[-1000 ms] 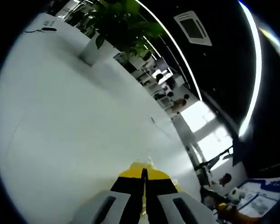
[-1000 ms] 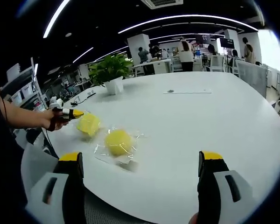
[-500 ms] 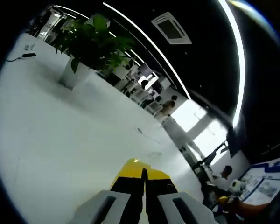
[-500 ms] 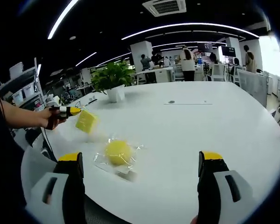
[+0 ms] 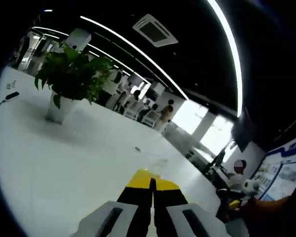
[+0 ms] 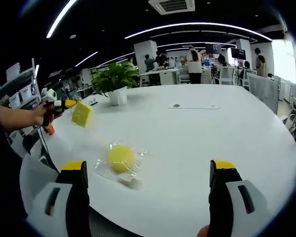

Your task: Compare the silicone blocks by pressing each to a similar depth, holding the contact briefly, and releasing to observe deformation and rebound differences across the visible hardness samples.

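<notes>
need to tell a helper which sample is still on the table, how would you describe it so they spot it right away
Start at the big white round table and look toward its near edge, in front of the potted plant. There lies a round yellow silicone block in a clear crinkled wrapper; unlike the square yellow block held up by the left gripper, it rests on the tabletop.

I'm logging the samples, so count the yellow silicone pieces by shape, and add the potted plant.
Square yellow block, held in the left gripper above the table: 1
Round yellow piece in clear wrap, on the white table: 1
Potted plant: 1
Total: 3
</notes>
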Tool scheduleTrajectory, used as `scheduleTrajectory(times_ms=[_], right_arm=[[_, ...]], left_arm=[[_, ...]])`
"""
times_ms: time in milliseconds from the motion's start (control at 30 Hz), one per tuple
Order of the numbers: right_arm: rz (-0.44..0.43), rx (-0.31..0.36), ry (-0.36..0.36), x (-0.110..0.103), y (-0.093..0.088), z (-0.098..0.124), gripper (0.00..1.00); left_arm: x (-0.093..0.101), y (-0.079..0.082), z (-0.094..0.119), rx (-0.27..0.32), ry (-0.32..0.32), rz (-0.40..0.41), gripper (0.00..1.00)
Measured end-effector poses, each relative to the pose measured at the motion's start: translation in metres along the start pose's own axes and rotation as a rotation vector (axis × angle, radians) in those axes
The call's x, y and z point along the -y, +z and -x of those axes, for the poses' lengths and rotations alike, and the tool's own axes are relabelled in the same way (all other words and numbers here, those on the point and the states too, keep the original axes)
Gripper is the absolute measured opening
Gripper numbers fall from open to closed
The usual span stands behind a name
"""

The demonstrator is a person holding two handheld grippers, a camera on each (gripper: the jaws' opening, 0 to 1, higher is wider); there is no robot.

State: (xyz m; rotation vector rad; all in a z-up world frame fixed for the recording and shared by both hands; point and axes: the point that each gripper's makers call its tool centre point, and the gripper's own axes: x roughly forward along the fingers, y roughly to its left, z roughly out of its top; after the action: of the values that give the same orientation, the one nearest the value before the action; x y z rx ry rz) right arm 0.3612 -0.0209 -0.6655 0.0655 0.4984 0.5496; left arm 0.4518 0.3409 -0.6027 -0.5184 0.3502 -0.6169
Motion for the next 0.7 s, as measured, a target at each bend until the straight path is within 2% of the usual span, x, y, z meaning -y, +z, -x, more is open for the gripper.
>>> scheduleTrajectory(times_ms=[100,267,367,533,600,700], right_arm=[[0.028,-0.003,-0.003,0.000,0.003,0.000,0.96],[0.012,0.014,0.017,-0.003,0.012,-0.001,0.96],[0.023,0.012,0.050,-0.009,0.015,-0.001,0.87],[0.019,0.027,0.064,-0.013,0.022,-0.003,0.96],[0.009,0.066,0.095,-0.018,0.032,-0.003,0.96],[0.023,0.078,0.086,-0.013,0.039,-0.005,0.97]], left_arm=[[0.009,0.016,-0.001,0.025,-0.024,-0.026,0.00],[0.021,0.033,0.002,0.054,-0.044,-0.048,0.00],[0.032,0.042,0.003,0.077,-0.067,-0.063,0.00],[0.041,0.052,0.007,0.106,-0.069,-0.082,0.00],[0.042,0.053,0.008,0.101,-0.065,-0.094,0.00],[0.047,0.060,0.011,0.108,-0.078,-0.116,0.00]])
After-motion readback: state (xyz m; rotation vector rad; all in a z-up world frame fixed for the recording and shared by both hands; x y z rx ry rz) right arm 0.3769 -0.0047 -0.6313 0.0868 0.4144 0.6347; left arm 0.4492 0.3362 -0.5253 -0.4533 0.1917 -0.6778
